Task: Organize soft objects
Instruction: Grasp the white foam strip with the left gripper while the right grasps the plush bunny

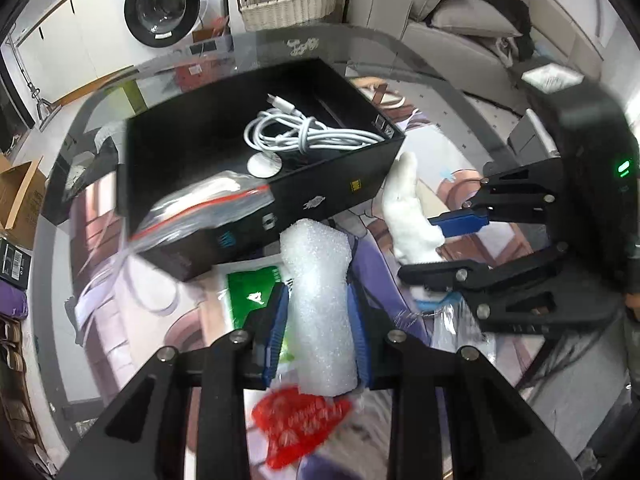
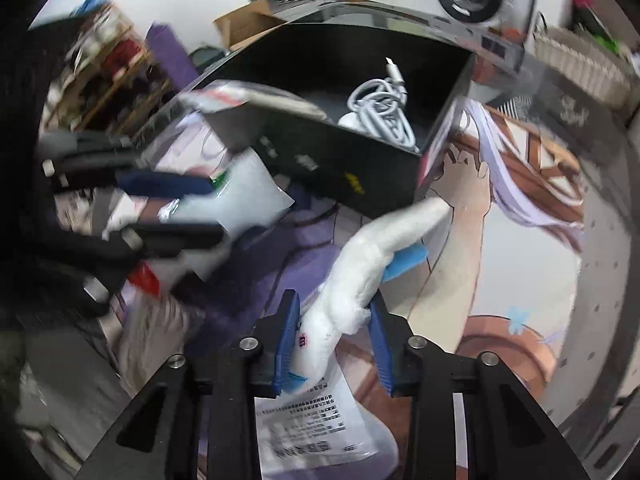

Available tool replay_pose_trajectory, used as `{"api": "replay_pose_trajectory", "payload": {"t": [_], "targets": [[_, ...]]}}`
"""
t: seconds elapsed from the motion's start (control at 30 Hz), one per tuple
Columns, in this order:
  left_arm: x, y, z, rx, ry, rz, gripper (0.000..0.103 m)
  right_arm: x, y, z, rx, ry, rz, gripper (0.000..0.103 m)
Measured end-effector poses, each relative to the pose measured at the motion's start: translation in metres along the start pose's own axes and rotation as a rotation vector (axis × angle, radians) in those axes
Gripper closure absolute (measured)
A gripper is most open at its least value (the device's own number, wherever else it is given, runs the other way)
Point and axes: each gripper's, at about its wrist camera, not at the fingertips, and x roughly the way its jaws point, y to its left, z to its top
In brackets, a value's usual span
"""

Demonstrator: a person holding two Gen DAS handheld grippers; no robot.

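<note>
My left gripper [image 1: 318, 322] is shut on a white foam sheet roll [image 1: 320, 312], held upright just in front of the black box [image 1: 188, 168]. My right gripper [image 2: 334, 332] is shut on a white plush toy [image 2: 360, 264], whose end reaches toward the box's [image 2: 320, 160] front wall. In the left wrist view the right gripper [image 1: 456, 248] and the plush toy [image 1: 408, 208] are at right. In the right wrist view the left gripper [image 2: 200, 208] holds the foam [image 2: 248, 188] at left. A clear zip bag [image 1: 208, 208] leans over the box's near corner.
A coiled white cable [image 1: 304, 132] lies inside the box. A red packet [image 1: 296, 424] and a green packet [image 1: 252, 292] lie under my left gripper. A printed plastic bag [image 2: 316, 416] lies under my right gripper. The table has a printed anime mat [image 2: 500, 240]. A wicker basket [image 1: 288, 4] stands beyond.
</note>
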Motion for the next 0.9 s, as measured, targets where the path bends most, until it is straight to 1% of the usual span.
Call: {"api": "replay_pose_trajectory", "payload": {"t": [0.07,0.17,0.2,0.23,0.33,0.4,0.47,0.5,0.57,0.6,0.7,0.8,0.83,0.87,0.9], "targets": [[-0.020,0.006,-0.009,0.000,-0.029,-0.011,0.075,-0.004,0.005,-0.003,-0.040,0.004,-0.014,0.072],[-0.034,0.021,-0.020,-0.031,-0.045,-0.018,0.075,-0.011,0.020,-0.008,-0.110,0.012,0.002,0.072],[-0.035,0.027,-0.023,-0.047,-0.045,-0.017,0.075,-0.013,0.028,-0.009,-0.143,0.012,-0.002,0.072],[-0.033,0.035,-0.026,-0.064,-0.037,0.000,0.075,-0.015,0.032,-0.011,-0.167,0.012,-0.013,0.072],[-0.018,0.043,-0.030,-0.089,0.000,0.030,0.074,-0.010,0.044,-0.010,-0.210,0.022,-0.075,0.071],[-0.010,0.046,-0.031,-0.109,0.012,0.021,0.072,-0.003,0.044,-0.004,-0.180,0.026,-0.083,0.068],[-0.002,0.043,-0.030,-0.105,0.040,0.015,0.072,0.001,0.037,-0.003,-0.135,0.027,-0.048,0.063],[0.001,0.041,-0.029,-0.103,0.047,0.023,0.071,0.003,0.037,-0.002,-0.120,0.028,-0.030,0.063],[0.007,0.037,-0.031,-0.095,0.066,0.048,0.058,0.007,0.036,0.000,-0.105,0.033,-0.021,0.063],[0.007,0.036,-0.031,-0.091,0.064,0.055,0.050,0.009,0.036,0.000,-0.101,0.035,-0.026,0.063],[0.008,0.032,-0.027,-0.077,0.047,0.083,0.050,0.014,0.030,0.002,-0.064,0.036,-0.027,0.056],[0.009,0.031,-0.021,-0.078,0.044,0.087,0.050,0.017,0.025,-0.001,-0.043,0.032,-0.021,0.056],[0.011,0.029,-0.019,-0.075,0.049,0.082,0.059,0.017,0.026,-0.001,-0.044,0.027,-0.026,0.064],[0.012,0.028,-0.018,-0.073,0.052,0.078,0.072,0.016,0.027,0.000,-0.048,0.021,-0.034,0.077],[0.013,0.026,-0.016,-0.072,0.060,0.072,0.083,0.017,0.027,0.001,-0.055,0.022,-0.033,0.077]]}}
